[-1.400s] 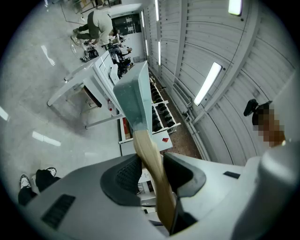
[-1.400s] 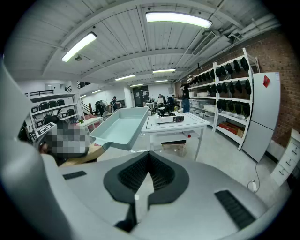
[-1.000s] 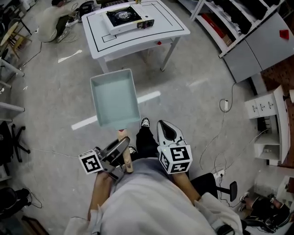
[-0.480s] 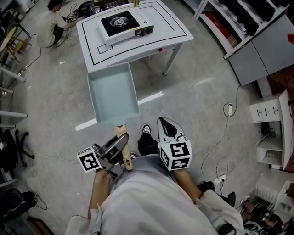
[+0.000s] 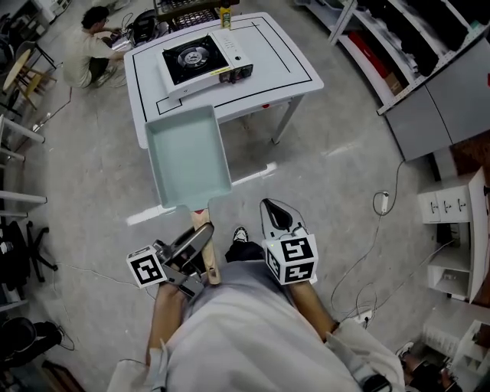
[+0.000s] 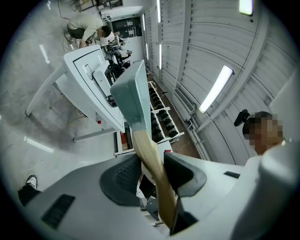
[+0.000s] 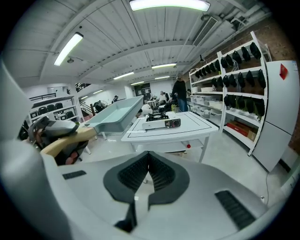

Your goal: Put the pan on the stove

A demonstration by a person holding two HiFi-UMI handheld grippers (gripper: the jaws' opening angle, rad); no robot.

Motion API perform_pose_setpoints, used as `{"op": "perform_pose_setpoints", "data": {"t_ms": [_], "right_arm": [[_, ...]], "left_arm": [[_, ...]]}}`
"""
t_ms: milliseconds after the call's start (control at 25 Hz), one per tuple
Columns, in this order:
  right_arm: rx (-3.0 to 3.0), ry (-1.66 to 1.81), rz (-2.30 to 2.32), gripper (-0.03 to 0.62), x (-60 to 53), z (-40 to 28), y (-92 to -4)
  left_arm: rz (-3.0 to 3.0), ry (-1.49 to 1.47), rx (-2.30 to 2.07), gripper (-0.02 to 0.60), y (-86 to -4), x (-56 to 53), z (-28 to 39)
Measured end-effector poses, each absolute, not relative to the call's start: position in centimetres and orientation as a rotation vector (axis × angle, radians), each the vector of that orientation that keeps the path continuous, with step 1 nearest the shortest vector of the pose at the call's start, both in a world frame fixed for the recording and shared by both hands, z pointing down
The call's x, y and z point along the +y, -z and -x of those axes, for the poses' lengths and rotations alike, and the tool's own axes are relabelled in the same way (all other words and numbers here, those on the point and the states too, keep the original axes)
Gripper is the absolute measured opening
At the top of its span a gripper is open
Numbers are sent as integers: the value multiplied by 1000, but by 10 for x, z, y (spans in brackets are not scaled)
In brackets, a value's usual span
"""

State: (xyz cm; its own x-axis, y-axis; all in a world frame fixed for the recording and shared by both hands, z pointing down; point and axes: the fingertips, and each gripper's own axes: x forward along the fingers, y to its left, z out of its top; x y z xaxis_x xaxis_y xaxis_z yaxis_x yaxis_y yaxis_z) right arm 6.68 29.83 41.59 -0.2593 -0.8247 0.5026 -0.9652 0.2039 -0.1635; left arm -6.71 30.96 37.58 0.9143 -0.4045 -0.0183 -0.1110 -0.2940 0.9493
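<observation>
A pale teal rectangular pan (image 5: 187, 157) with a wooden handle (image 5: 205, 230) is held out level in front of me. My left gripper (image 5: 200, 239) is shut on that handle, and the left gripper view shows the handle (image 6: 150, 164) clamped between the dark pads. The pan's far edge overlaps the near edge of the white table (image 5: 295, 61) in the head view. A portable gas stove (image 5: 200, 60) sits on the table's far left part. My right gripper (image 5: 277, 216) is beside the pan's handle, shut with nothing in it (image 7: 148, 161).
A person (image 5: 88, 42) crouches on the floor beyond the table's left corner. Shelves (image 5: 398, 46) line the right side, with a white drawer unit (image 5: 452, 214) and floor cables (image 5: 375, 230) nearer. A yellow bottle (image 5: 225, 15) stands behind the stove.
The table and stove have come nearer, lower in the head view. The pan's far edge, short of the table before, now overlaps its near edge. Both grippers keep their pose.
</observation>
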Motion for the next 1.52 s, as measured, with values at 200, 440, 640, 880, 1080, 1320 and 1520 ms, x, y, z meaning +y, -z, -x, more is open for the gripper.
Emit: {"op": "perform_pose_setpoints", "data": {"t_ms": [200,440,640,880,1080,1320,1520], "right_arm": [[-2193,-649,-1659,9,278,-92,-417],[-2182,-683,-1681,9,269,-111,-424],[-2181,-716,-1669,9,265,-114,-429],[-2180,-719,-1650,9,242,-118,-434],[-2179,-713,-1656,9,209,-124,-429],[-2190,-710,-1640,9,159,-121,-423],[-2191,-716,-1634,9,118,-118,-421]], "left_arm": [[-1851,327,-373,150,-373,287,43],[-1820,341,-360,150,-375,268,27],[-1820,342,-350,150,-372,258,21],[-1821,342,-359,150,-377,228,14],[-1827,337,-336,150,-374,197,4],[-1822,329,-325,150,-370,152,2],[-1824,329,-321,150,-364,110,3]]}}
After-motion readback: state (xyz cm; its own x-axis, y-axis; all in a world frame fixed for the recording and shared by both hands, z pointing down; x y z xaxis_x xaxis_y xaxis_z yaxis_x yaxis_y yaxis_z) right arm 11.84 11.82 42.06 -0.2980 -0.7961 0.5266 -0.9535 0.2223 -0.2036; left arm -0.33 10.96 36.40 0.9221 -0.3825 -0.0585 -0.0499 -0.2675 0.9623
